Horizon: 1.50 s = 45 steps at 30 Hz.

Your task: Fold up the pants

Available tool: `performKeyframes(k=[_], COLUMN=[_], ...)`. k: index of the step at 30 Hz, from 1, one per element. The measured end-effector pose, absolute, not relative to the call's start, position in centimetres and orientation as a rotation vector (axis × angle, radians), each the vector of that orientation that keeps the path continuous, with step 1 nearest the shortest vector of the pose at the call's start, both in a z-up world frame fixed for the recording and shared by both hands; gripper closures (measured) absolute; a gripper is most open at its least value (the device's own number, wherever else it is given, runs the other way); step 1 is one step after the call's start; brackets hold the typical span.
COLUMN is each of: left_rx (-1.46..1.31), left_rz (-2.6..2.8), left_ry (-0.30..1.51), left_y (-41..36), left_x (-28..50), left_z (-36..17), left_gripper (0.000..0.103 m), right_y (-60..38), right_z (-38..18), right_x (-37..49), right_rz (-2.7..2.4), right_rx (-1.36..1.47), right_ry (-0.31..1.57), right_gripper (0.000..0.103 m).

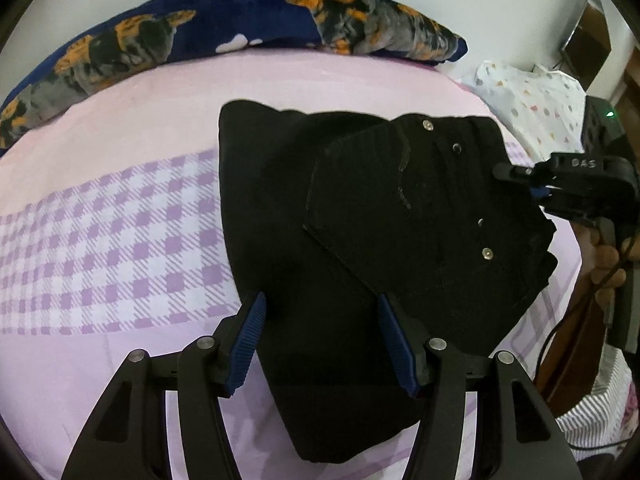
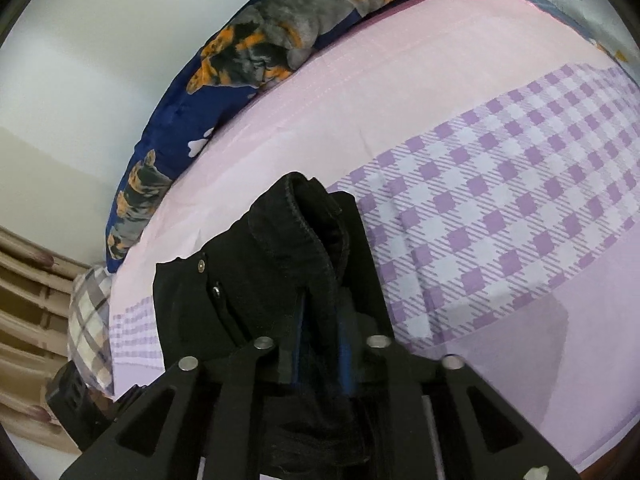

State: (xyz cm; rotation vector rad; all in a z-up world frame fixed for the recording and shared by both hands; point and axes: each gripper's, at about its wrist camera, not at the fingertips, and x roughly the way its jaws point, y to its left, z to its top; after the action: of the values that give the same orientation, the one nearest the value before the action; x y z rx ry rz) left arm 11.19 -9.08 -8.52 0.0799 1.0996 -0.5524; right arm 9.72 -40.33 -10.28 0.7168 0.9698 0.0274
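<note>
Two grippers engage the pants: right gripper clamps the waistband edge; left gripper, jaws wide, straddles the folded end, nearer the bedsheet's checked band.

Bed: pink sheet with a lilac-and-white checked band across its middle. On it: black pants, folded, lying partly over the checked band; navy dog-print blanket, bunched along the far edge by the wall; white spotted pillow at the far right corner
</note>
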Motion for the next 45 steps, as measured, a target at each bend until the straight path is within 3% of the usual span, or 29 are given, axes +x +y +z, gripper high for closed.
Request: performKeyframes(k=[13, 18, 25, 41, 45], left_rx=[0.119, 0.136, 0.182, 0.267, 0.268], left_rz=[-0.566, -0.567, -0.588, -0.587, -0.586], left_ry=[1.093, 1.089, 1.089, 1.088, 1.084], left_y=[-9.3, -9.3, -9.5, -10.6, -10.6], left_x=[10.2, 9.6, 8.7, 7.9, 8.0], left_z=[-8.6, -8.3, -7.9, -8.4, -8.4], left_gripper=[0.044, 0.044, 0.044, 0.044, 0.044], right_y=[-39.8, -39.3, -38.5, -38.8, -39.0], right_z=[-10.7, -9.0, -6.9, -10.9, -11.2], right_x=[3.7, 3.1, 2.3, 2.7, 2.4], right_rz=[0.014, 0.002, -0.036, -0.106, -0.121], right_rx=[0.779, 0.713, 0.638, 0.642, 0.683], right_ry=[0.976, 0.946, 0.905, 0.973, 0.968], right_gripper=[0.075, 0.09, 0.092, 0.091, 0.084])
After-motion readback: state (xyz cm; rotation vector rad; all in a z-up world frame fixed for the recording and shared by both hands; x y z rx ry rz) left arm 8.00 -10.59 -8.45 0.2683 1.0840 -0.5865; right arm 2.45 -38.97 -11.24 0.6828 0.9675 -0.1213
